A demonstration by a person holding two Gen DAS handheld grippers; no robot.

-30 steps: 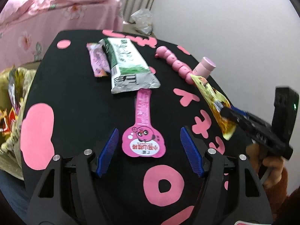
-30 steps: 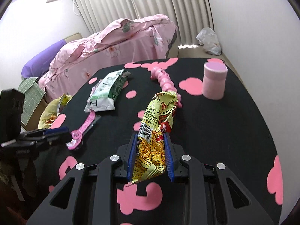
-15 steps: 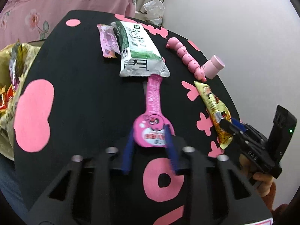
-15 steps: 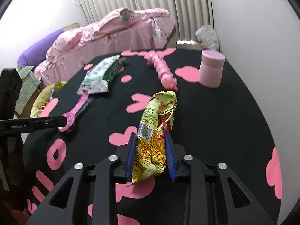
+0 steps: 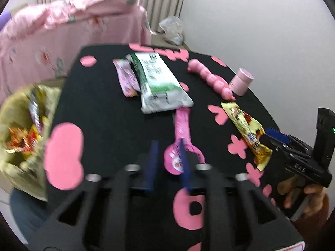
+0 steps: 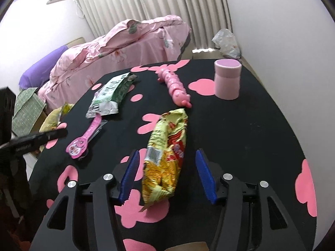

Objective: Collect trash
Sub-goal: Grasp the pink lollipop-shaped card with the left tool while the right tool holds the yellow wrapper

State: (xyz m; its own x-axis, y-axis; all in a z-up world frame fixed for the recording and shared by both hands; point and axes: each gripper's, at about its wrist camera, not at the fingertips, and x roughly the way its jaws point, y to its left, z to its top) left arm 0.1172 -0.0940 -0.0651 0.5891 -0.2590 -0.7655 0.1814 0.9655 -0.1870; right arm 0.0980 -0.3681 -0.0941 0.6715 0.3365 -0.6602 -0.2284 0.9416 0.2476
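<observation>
A yellow snack bag [image 6: 165,156] lies on the black table [image 6: 240,138] between the blue pads of my right gripper [image 6: 167,152]. Its jaws are opening and neither pad touches the bag. The left wrist view is blurred. There my left gripper [image 5: 168,144] hovers over the round head of a pink spoon-shaped wrapper [image 5: 182,125]. Its jaws are opening too, with the right finger across the head and nothing gripped. The right wrist view shows the left gripper [image 6: 60,132] apart from the pink wrapper [image 6: 83,140], which lies flat. In the left wrist view the right gripper [image 5: 274,135] sits at the yellow bag's [image 5: 245,129] near end.
A green-and-white bag [image 5: 159,83] and a small pink wrapper [image 5: 125,79] lie farther back. A pink caterpillar toy [image 5: 211,79] and a pink cup [image 5: 240,81] stand at the right. A yellow-green trash bag [image 5: 21,129] holding wrappers hangs off the table's left edge. A pink bed stands behind.
My right gripper's jaws spread and let go of the yellow bag. My left gripper narrowed around the pink wrapper's head, then widened again and shifted left of it; its view tilted up.
</observation>
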